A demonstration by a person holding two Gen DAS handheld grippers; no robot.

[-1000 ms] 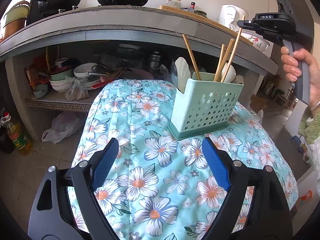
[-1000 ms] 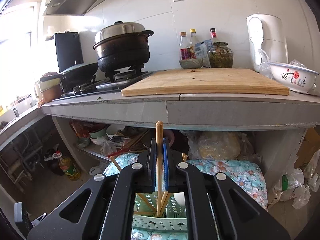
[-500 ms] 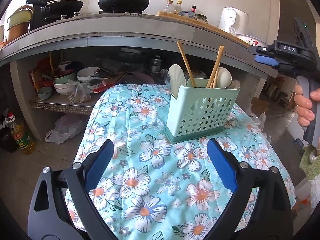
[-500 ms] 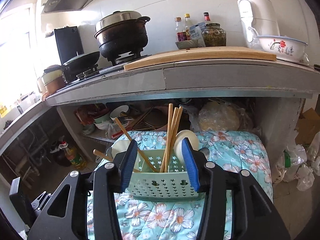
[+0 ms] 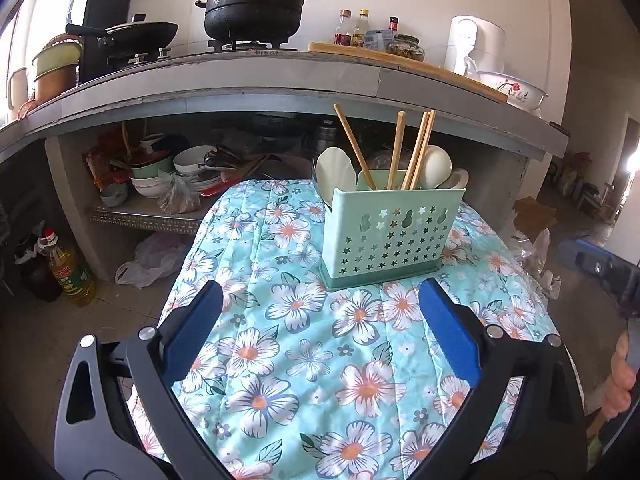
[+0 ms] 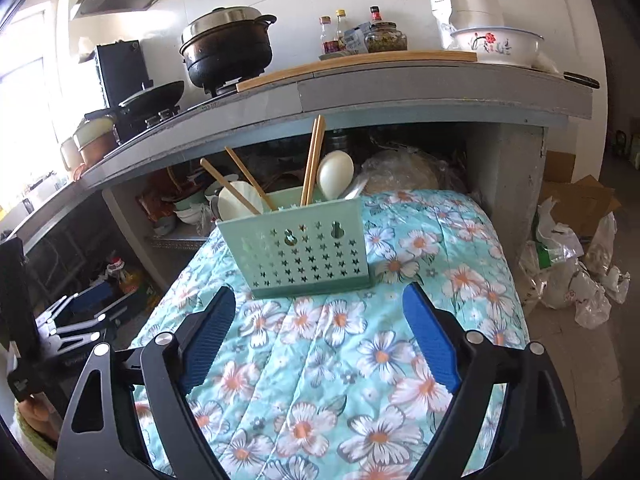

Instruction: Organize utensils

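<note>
Your left claw [image 5: 320,328] is spread wide and still opening, with only the floral cloth [image 5: 280,360] between its pads. Your right claw [image 6: 320,332] is opening too and holds nothing. The caddy [image 5: 394,232] stands on the cloth just ahead of both claws. Four chopsticks [image 5: 416,148] and the spoons [image 5: 434,166] stand in it. You have no loose utensil left on the visible cloth, so the sorting looks about finished.
</note>
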